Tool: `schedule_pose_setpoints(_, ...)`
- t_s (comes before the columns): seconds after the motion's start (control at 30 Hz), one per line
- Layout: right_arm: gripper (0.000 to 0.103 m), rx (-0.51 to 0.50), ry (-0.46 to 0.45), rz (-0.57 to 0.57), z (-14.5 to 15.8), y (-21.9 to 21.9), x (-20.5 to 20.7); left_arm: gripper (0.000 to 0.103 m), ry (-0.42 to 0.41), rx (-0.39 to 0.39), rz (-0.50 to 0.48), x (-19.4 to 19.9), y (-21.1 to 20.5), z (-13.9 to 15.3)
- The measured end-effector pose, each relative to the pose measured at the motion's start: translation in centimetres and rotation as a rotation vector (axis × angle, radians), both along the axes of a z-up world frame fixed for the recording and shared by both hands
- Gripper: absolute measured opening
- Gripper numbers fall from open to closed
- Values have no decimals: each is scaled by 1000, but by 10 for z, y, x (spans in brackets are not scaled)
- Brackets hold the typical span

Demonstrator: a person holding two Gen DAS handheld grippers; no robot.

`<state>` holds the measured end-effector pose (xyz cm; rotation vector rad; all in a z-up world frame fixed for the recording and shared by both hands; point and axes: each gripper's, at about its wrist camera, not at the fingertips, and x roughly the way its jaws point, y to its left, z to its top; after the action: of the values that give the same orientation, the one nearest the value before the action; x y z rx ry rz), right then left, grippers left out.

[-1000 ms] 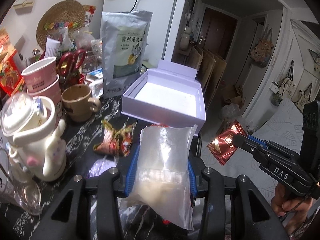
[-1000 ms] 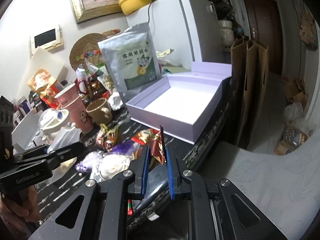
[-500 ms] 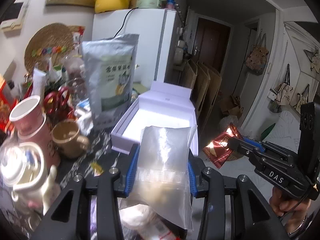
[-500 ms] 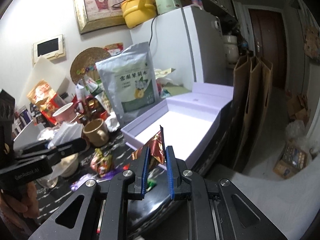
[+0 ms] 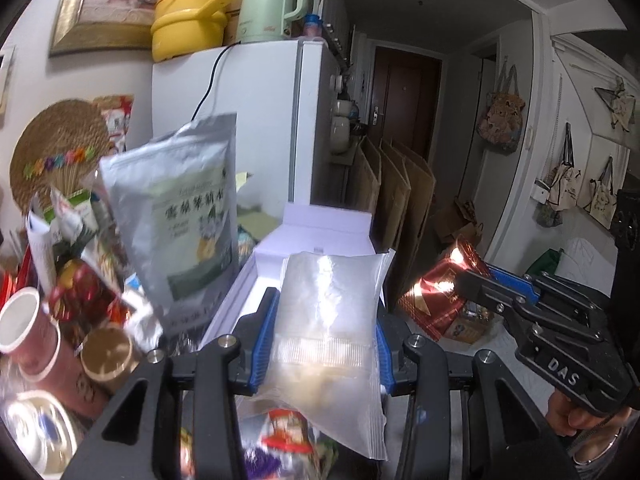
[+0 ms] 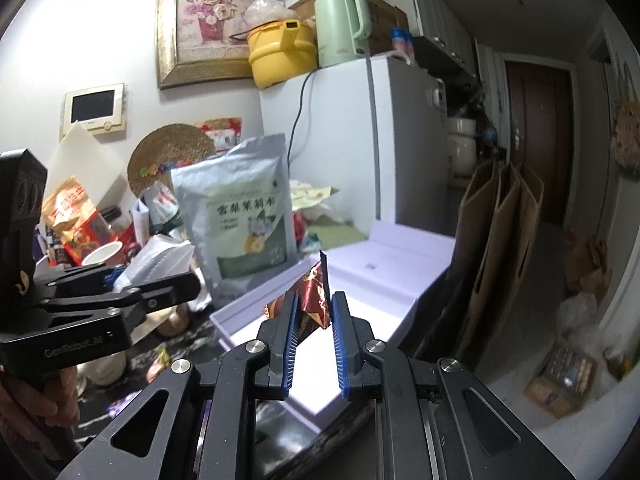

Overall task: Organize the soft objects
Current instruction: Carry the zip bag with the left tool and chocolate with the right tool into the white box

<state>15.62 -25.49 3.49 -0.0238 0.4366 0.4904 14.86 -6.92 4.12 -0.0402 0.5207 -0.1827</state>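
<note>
Grippers have risen from the clutter toward the box [image 5: 320, 220]: left gripper [image 5: 326, 332] pinching a clear bag [image 5: 332, 304], right gripper [image 6: 314, 320] pinching a red packet [image 6: 316, 292], both seemingly ready to drop in.

Clear glossy plastic pouch [image 5: 328, 320], shiny red foil packet [image 5: 436, 300], matt lilac card box [image 6: 384, 264], silver foil bag [image 5: 180, 216]

Dim indoor light; fisheye warping; blurred lower-left clutter.
</note>
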Motion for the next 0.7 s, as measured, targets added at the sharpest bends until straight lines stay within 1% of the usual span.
schedule_pose_setpoints(0.2,16,7,-21,4,9,1,25,42,-41,21,1,32,-3,16)
schedule_pose_setpoints(0.33,16,7,-16,-6,10,2,45,42,-50,28,5,55,-6,18)
schedule_pose_setpoints(0.53,16,-7,-18,-24,14,4,75,42,-21,31,0,97,-7,11)
schedule_pose_setpoints(0.63,16,-32,-32,-32,17,8,90,42,-11,47,4,117,-7,6)
schedule_pose_setpoints(0.7,16,-41,-28,-32,16,11,99,42,8,37,1,131,-5,1)
